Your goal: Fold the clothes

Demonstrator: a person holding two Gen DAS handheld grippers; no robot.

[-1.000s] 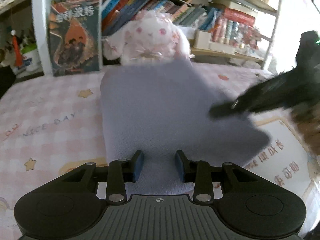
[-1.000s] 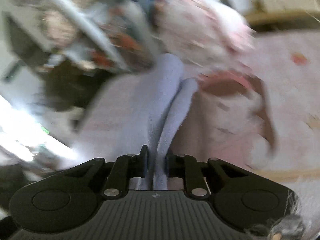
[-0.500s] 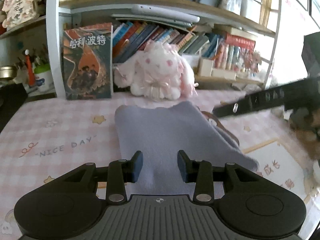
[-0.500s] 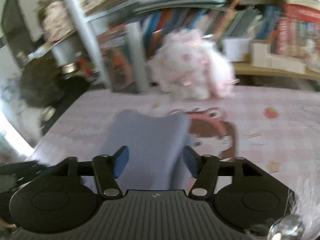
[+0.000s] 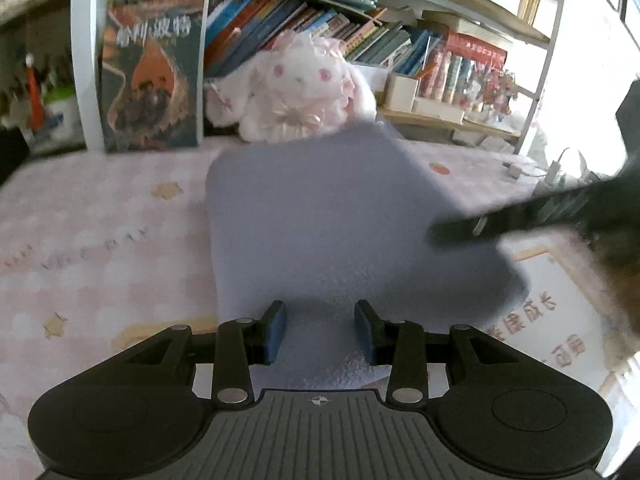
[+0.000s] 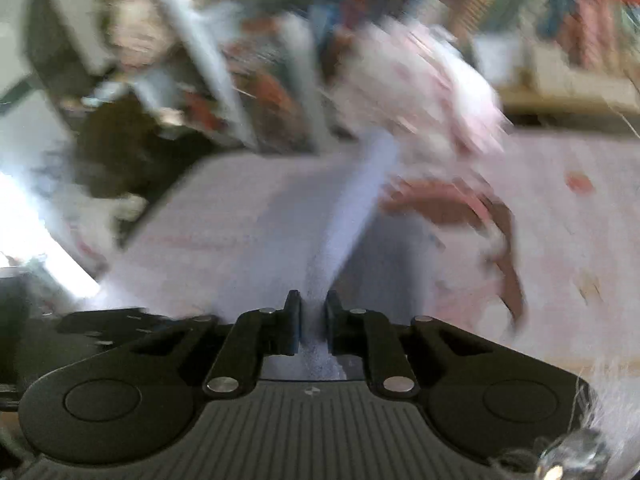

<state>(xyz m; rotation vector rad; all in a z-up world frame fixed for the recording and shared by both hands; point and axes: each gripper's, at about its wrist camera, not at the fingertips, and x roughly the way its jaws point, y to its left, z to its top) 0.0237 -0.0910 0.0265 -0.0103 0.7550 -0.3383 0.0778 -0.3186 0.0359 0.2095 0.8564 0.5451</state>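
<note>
A grey-lilac fleece cloth [image 5: 340,224] lies spread on the pink checked table cover [image 5: 100,220]. My left gripper [image 5: 320,330] is open, its fingers straddling the cloth's near edge. My right gripper [image 6: 312,328] is shut on a fold of the same cloth [image 6: 344,216], which rises in a ridge away from the jaws. The right wrist view is blurred by motion. In the left wrist view the right gripper [image 5: 444,234] reaches in from the right, over the cloth's right edge.
A white and pink plush rabbit [image 5: 296,92] sits at the far edge of the table, just behind the cloth. A large book [image 5: 154,72] stands upright to its left. Shelves of books [image 5: 360,32] run along the back.
My right gripper was open half a second ago and has shut on the cloth's edge, moving fast. My left gripper has dropped closer to the cloth and stays open.
</note>
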